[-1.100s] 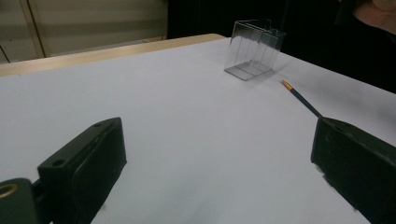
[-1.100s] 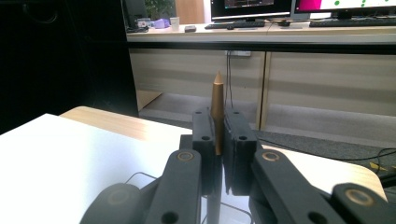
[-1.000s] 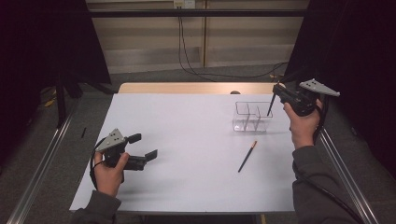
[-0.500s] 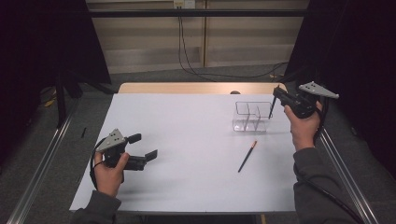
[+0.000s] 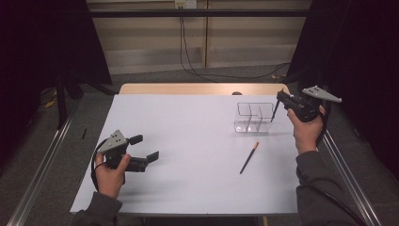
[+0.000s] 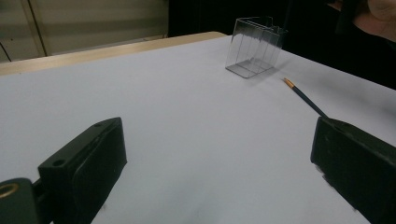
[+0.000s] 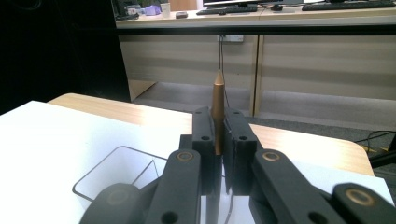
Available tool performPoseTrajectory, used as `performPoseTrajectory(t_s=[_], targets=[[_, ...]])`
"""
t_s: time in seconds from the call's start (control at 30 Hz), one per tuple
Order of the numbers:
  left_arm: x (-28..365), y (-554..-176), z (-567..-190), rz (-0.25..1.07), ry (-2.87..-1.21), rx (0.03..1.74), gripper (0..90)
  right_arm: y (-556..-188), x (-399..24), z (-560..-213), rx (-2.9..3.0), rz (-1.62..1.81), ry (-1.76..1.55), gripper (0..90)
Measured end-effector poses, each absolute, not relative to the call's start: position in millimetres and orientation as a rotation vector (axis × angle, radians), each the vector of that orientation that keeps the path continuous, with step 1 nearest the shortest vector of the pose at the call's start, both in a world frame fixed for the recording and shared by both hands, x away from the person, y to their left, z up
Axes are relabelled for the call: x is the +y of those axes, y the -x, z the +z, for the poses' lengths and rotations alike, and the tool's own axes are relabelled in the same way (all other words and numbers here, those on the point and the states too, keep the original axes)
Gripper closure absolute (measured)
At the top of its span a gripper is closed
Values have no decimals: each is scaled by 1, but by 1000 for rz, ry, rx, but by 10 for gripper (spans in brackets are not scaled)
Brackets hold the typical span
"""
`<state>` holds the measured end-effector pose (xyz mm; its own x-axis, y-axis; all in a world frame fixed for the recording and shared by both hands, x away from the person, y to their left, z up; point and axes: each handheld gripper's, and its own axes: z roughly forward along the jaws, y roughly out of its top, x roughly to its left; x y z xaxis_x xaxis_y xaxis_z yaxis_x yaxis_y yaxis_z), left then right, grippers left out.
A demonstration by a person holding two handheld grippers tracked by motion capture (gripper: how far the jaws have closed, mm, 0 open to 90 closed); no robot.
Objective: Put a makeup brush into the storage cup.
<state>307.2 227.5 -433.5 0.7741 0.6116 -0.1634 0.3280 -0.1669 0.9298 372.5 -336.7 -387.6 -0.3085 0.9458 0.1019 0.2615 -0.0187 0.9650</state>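
The held pencil (image 7: pixel 218 112) is clamped between the jaws of the right gripper (image 7: pixel 217 140), point upward in the right gripper view; in the high view its lower length hangs just above the near right compartment of the clear organiser (image 5: pixel 254 117) — the landmark for all positions here. The pencil is judged light, stiff and slim; the point is fragile, the lacquered shaft probably a little slippery; a hold at mid-shaft, as now, keeps it from pivoting. No lettering can be read on it.

A second pencil (image 5: pixel 249 158) lies flat on the white table cover (image 5: pixel 188 136), nearer the person than the organiser and apart from it; its orange end points toward the organiser.

The left gripper (image 5: pixel 147 150) rests low, well to the left of the organiser; its jaws stand wide with nothing between them. The organiser is thin-walled, likely light and easy to shove — lower the pencil without touching its partitions. No brands or labels are visible.
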Motion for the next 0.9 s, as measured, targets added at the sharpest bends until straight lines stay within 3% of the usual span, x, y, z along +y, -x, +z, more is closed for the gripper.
performPoseTrajectory(t_s=[0.9], targets=[[228, -307, -434, 310, -1783, 734, 32, -377, -337, -412, 1628, 1331, -1342, 847]])
